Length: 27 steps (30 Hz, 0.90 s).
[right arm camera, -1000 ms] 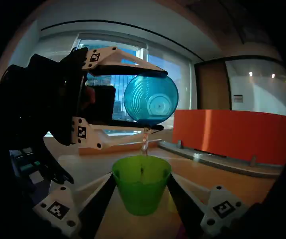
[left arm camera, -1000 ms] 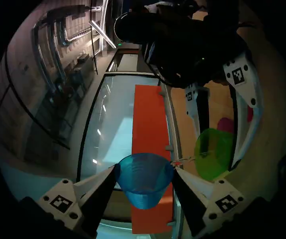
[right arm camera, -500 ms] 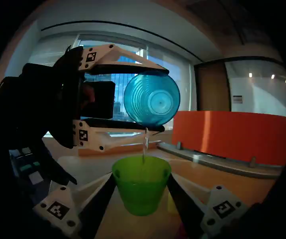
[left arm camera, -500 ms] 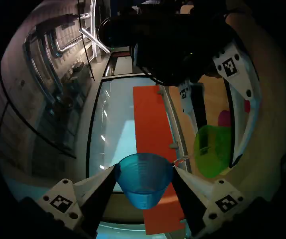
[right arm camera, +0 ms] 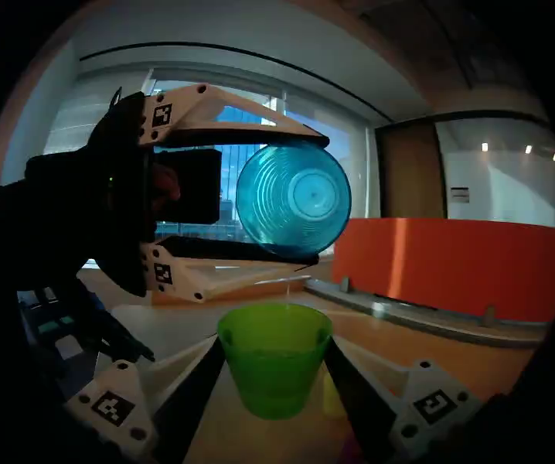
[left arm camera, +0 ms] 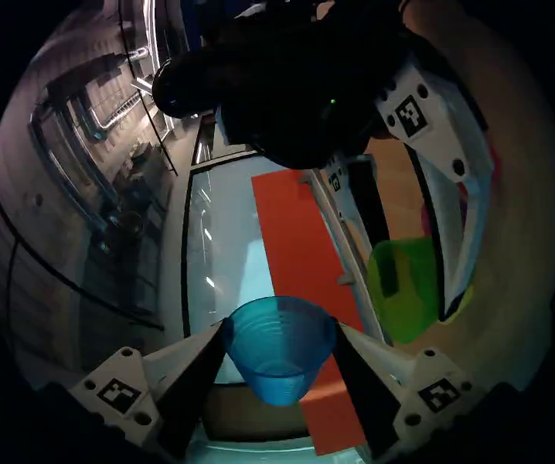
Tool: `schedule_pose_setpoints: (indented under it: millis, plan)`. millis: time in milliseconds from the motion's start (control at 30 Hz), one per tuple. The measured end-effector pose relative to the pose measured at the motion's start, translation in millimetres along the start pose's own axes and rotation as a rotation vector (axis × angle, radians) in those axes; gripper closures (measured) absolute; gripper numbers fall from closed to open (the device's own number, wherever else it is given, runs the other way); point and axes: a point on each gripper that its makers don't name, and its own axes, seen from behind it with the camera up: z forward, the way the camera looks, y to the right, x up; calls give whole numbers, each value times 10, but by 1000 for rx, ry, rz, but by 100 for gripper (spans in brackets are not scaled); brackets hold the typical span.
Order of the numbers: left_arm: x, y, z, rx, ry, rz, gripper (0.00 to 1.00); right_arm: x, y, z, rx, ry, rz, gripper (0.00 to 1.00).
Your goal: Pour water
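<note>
The right gripper view looks at the blue cup [right arm camera: 293, 199] end-on: it lies on its side, long axis level and aimed at the camera, directly above the green cup [right arm camera: 275, 359]. A thin trickle of water [right arm camera: 287, 290] hangs under its lower rim. The left gripper [right arm camera: 316, 203], held by a dark gloved hand [right arm camera: 69, 224], clamps it with one finger above and one below. The green cup stands upright, mouth up, gripped by the right gripper [right arm camera: 274, 344] over the bench [right arm camera: 401, 340]; whether it rests there I cannot tell.

The left gripper view gives the blue cup's [left arm camera: 279, 348] side wall, squeezed in the left gripper [left arm camera: 279, 332], with the green cup [left arm camera: 405, 286] beyond, beside an orange panel [left arm camera: 297, 247].
</note>
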Motion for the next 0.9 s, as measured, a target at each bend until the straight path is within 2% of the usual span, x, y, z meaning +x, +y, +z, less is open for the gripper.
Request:
schedule_pose_setpoints:
  millis: [167,300,600,900]
  plan:
    - [23,-10,17,7,5,56,11,11,3,-8,-2,3,1,12]
    - [38,-7,23,8,6,81,11,17,3,-15,-3,5,1,11]
    - [33,7,56,12,8,91,11,34,2,-4,-4,8,1,11]
    - [4,-2,52,11,7,78,11,35,8,4,-5,8,1,11]
